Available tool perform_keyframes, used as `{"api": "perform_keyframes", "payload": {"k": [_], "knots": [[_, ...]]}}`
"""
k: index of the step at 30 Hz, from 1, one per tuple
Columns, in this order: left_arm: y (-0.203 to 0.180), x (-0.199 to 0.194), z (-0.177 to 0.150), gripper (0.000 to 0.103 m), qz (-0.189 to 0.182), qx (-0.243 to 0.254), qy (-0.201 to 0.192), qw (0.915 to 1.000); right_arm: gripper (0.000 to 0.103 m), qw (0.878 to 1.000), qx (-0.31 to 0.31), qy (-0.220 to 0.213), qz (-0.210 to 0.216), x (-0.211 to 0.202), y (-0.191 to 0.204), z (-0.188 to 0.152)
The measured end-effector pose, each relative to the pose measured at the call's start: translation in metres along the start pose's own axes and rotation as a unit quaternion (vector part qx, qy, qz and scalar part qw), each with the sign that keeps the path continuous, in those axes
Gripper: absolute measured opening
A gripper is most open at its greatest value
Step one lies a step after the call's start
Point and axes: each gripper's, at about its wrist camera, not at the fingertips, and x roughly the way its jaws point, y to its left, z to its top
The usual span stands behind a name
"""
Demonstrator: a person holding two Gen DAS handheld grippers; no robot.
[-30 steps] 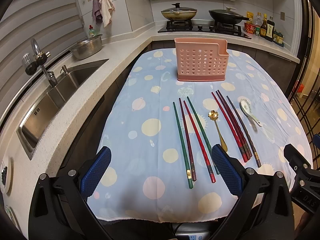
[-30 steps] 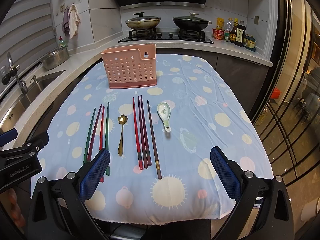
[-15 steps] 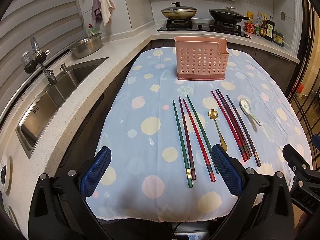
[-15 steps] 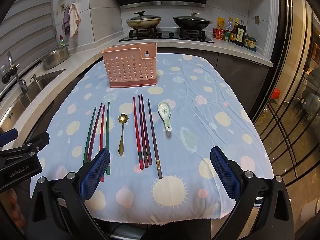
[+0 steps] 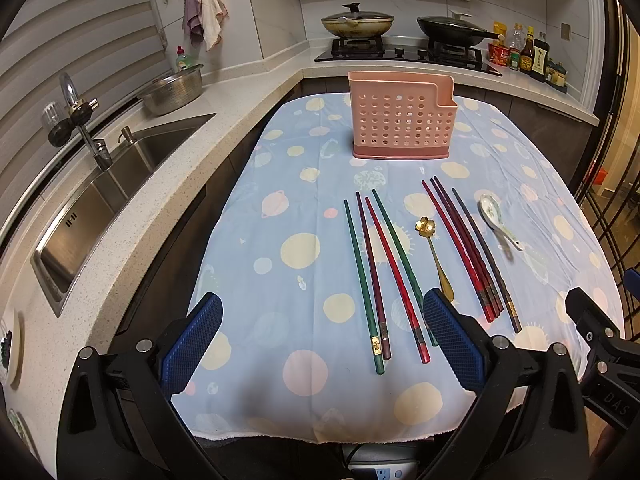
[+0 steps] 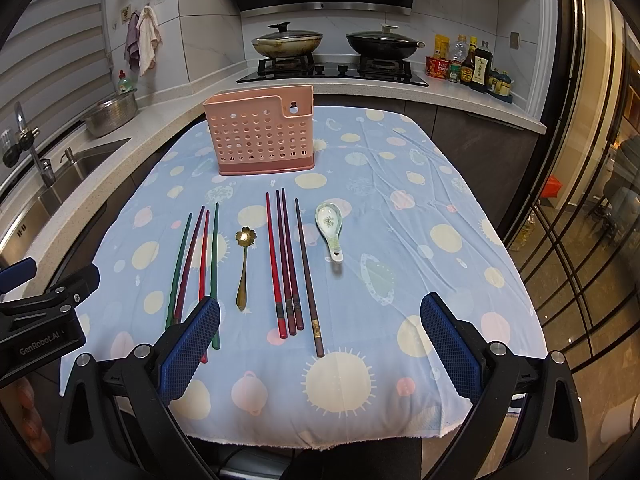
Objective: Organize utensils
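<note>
left gripper (image 5: 320,340): wide open, holds nothing | right gripper (image 6: 320,344): wide open, holds nothing | chopsticks (image 6: 286,260), gold spoon (image 6: 243,268): flat on the cloth

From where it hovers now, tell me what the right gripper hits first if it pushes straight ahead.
Probably the near ends of the dark red chopsticks, which lie between the open fingers of the right gripper. The pink holder stands farther on, slightly left. Its height above the cloth is unclear.
</note>
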Motion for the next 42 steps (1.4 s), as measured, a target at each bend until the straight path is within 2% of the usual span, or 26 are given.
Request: {"api": "perform_keyframes", "payload": {"k": [34,38,42], "knots": [[-0.002,0.006,0.000,0.096,-0.011,-0.001,0.010,0.9999,0.096,1.000,0.000,0.002,-0.002,0.002,0.000,0.000],[0.008,0.017,0.001,0.096,-0.026,-0.013,0.018,0.9994,0.096,1.000,0.009,-0.001,-0.005,0.008,-0.009,-0.002],[0.020,0.042,0.000,0.096,-0.039,-0.034,0.045,0.9976,0.096,1.000,0.021,0.007,-0.016,0.029,-0.024,-0.002]]}}
